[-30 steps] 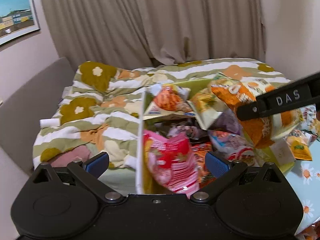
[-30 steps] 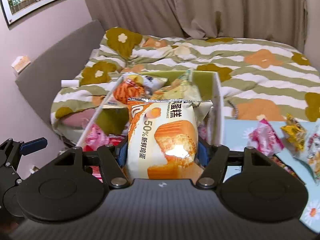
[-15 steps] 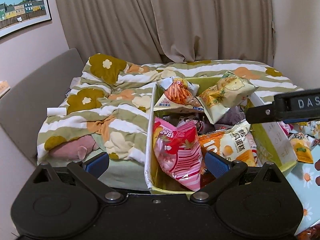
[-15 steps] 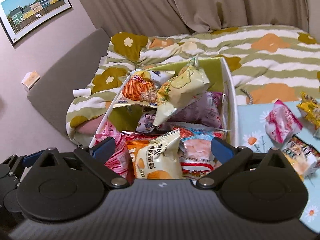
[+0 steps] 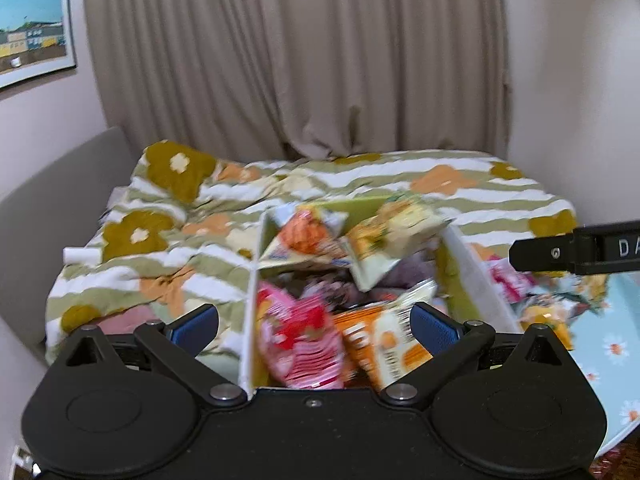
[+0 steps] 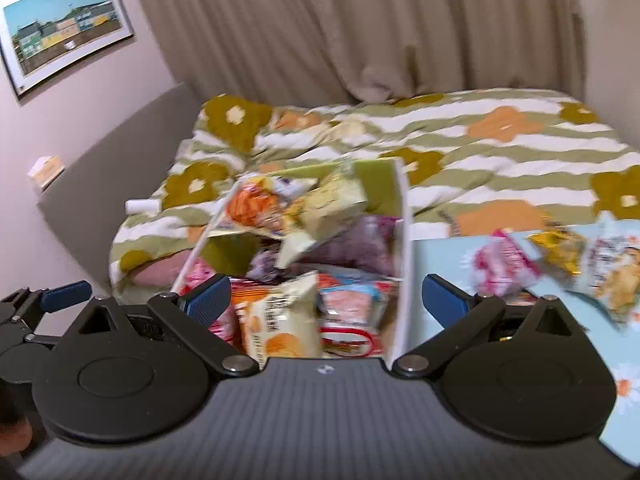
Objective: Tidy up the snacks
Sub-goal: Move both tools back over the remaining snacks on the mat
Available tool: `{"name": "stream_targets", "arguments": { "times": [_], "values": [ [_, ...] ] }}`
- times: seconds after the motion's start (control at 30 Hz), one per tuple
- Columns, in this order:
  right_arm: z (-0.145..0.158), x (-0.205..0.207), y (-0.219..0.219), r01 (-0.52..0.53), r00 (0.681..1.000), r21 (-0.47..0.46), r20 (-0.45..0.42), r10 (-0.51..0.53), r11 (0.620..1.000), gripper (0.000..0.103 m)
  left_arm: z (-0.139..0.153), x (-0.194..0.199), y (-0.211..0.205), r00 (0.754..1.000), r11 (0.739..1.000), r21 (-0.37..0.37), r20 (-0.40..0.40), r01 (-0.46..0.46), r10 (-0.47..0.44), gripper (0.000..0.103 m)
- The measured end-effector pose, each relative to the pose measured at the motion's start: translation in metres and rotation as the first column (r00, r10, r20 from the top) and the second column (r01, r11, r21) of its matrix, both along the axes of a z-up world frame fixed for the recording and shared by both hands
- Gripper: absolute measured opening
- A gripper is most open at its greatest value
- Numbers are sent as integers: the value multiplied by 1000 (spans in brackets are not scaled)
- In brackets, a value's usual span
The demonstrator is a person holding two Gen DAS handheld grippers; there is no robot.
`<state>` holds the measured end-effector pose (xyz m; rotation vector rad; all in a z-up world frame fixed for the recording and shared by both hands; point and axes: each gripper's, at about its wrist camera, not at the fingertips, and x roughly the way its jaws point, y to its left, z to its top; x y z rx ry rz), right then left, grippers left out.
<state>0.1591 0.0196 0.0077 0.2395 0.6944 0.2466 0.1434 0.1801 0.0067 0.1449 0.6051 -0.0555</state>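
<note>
A white-walled storage box point(image 5: 474, 272) point(image 6: 403, 240) with a green lining is full of snack bags. The orange-and-cream cake bag point(image 5: 386, 340) point(image 6: 282, 320) lies inside it near the front, beside a red-pink bag point(image 5: 300, 344). My left gripper point(image 5: 314, 322) is open and empty above the box's front. My right gripper point(image 6: 326, 300) is open and empty above the box too. Its arm shows at the right in the left wrist view point(image 5: 576, 250). Loose snack bags point(image 6: 560, 264) lie on the light-blue flowered table point(image 6: 440, 256) right of the box.
A bed with a green, white and orange flowered quilt point(image 6: 500, 148) lies behind the box. A grey headboard point(image 6: 120, 184) is at the left, with beige curtains point(image 5: 300, 60) behind. A framed picture point(image 6: 60, 24) hangs on the left wall.
My right gripper opened and let the cake bag drop into the box, then pulled back and up. Both views have risen and tilted away from the box.
</note>
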Motion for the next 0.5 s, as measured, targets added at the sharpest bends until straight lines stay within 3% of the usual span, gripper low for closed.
{"name": "stream_targets", "arguments": {
  "times": [0.37, 0.5],
  "values": [
    [19, -21, -99, 135, 989, -30, 68, -133, 990, 103, 15, -3, -82, 990, 991, -29, 47, 134, -133, 103],
    [19, -16, -142, 147, 987, -100, 85, -139, 984, 103, 10, 6, -128, 986, 986, -27, 25, 164, -163, 103]
  ]
}}
